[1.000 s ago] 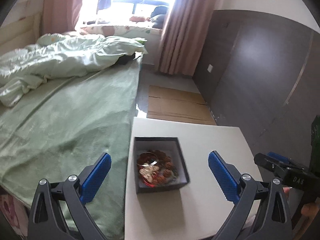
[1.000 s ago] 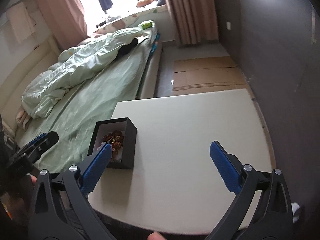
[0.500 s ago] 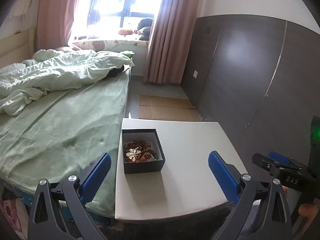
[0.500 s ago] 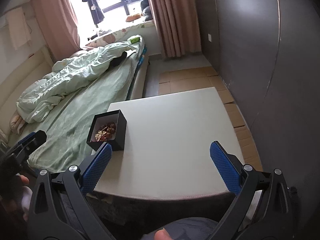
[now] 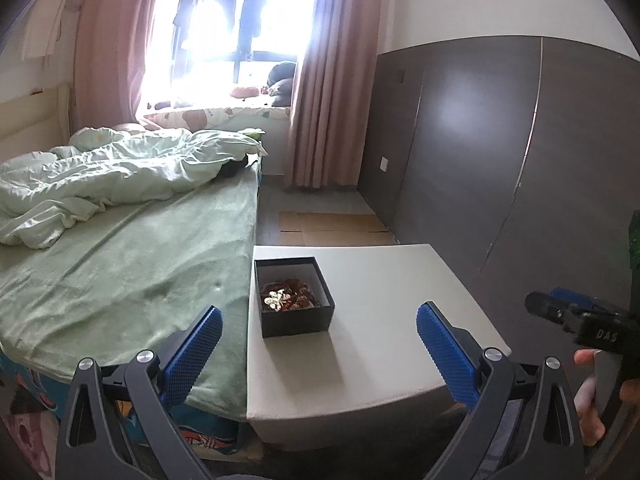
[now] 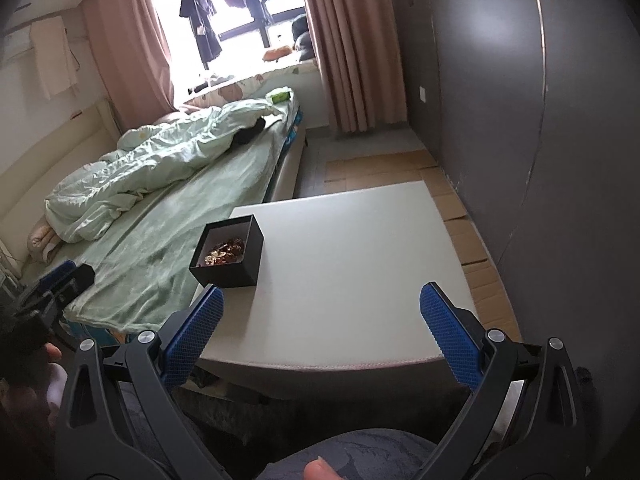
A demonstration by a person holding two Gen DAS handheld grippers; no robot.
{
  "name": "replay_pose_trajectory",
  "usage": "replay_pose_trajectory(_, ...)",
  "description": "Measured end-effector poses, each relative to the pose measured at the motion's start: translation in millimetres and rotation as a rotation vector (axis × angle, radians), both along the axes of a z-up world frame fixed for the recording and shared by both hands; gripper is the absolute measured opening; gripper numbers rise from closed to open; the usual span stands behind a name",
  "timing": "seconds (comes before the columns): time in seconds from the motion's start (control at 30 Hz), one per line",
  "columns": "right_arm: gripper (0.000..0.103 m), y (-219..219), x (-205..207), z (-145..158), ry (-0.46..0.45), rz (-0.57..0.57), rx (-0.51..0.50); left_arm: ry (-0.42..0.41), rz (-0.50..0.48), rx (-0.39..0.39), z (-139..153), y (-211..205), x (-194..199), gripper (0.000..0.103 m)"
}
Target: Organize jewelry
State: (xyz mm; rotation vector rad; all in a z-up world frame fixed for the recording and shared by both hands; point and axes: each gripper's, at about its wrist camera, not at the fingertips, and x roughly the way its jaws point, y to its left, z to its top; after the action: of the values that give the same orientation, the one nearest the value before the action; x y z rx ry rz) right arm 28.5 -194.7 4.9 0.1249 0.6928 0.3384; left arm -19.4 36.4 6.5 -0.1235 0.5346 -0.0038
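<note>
So the black box (image 5: 294,296) with the jewelry (image 5: 288,299) piled inside sits right at the bed-side edge of the white surface (image 5: 380,292), and that's my worry. Bump it while reaching in and it could tip onto the bed (image 5: 128,256), or the tangled pieces could snag and drag the whole light box along. Both tools are empty and spread wide: the left gripper (image 5: 316,344) hangs back in front of the box, the right gripper (image 6: 320,328) over the near edge of the surface. Compared to a second ago, both have pulled well back and up; the box looks much smaller and farther away now.
</note>
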Motion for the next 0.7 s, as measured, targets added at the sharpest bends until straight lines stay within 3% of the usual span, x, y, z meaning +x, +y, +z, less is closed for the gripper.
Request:
replay_pose_trajectory(0.37, 0.098, -1, -34, 4, -0.060, -0.001, -0.007, -0.075, 0.012, 0.024, 2, -7, -31, 0.094)
replay_pose_trajectory(0.7, 0.098, 0, -37, 2, -0.068, -0.008, 0.003, -0.083, 0.046, 0.040, 1, -8, -34, 0.095)
